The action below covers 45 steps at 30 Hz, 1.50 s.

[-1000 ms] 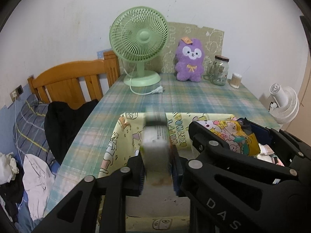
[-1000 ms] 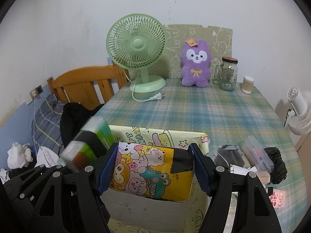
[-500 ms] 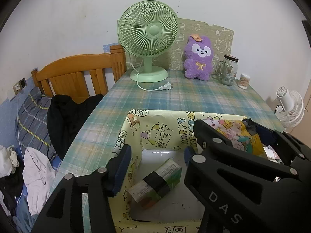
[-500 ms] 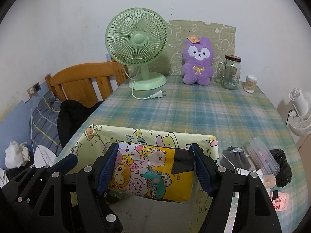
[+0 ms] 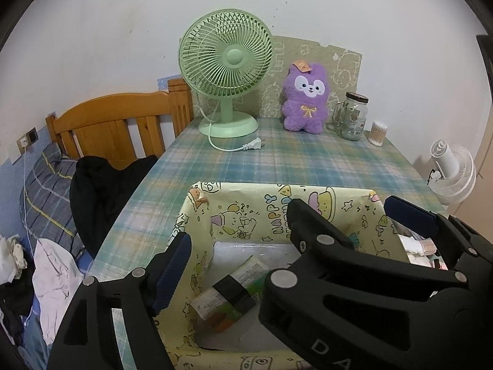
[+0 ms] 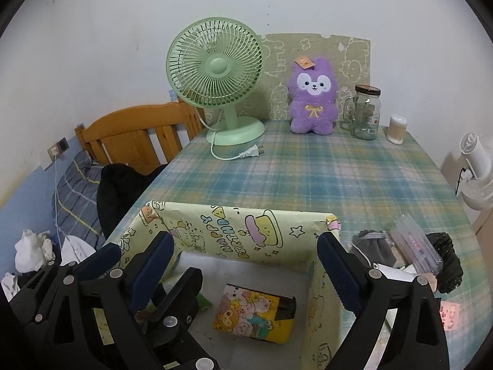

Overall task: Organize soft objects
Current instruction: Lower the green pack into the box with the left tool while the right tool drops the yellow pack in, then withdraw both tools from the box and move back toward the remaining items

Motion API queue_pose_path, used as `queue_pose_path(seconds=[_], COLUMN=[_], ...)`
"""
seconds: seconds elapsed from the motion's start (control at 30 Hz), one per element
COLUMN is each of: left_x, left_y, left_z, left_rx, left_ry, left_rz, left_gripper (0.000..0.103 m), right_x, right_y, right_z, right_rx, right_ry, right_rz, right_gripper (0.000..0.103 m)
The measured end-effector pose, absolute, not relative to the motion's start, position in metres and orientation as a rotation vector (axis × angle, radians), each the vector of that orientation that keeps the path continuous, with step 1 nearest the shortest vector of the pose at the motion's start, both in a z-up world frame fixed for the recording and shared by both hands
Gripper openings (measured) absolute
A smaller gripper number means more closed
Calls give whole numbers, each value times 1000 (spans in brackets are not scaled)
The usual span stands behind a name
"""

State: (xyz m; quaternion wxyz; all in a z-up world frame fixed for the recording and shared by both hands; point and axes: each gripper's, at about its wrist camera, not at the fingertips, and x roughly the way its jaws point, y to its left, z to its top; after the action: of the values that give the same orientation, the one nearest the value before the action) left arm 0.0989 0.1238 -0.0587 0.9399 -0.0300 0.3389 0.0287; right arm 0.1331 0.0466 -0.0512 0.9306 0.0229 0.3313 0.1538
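Plaid cloth covers the surface [image 5: 323, 160] under my left tool [image 5: 237, 243], whose jaws have just been opening and stand spread and empty above the green pack [image 5: 231, 296] in the yellow box [image 5: 277, 206]. My right tool [image 6: 246, 265], likewise just opened and empty, hangs over the cartoon pack [image 6: 252, 317] inside.

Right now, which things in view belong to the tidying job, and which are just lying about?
Job:
- yellow cartoon box
- cartoon-print pack, inside it
- green-white pack, inside it
- purple plush, possibly next

Lying about:
- green fan
- glass jar
- cotton swabs
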Motion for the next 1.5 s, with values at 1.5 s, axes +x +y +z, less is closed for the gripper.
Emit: queue_pose_path(seconds=[1.5], left_x=[52], left_y=[39], left_z=[-13], left_rx=[-45], left_ry=[591], left_rz=[12], left_gripper=[96], right_x=[69], right_y=[-51], right_z=[5], right_rx=[54], right_ry=[471], right_rz=[270], right_gripper=[103])
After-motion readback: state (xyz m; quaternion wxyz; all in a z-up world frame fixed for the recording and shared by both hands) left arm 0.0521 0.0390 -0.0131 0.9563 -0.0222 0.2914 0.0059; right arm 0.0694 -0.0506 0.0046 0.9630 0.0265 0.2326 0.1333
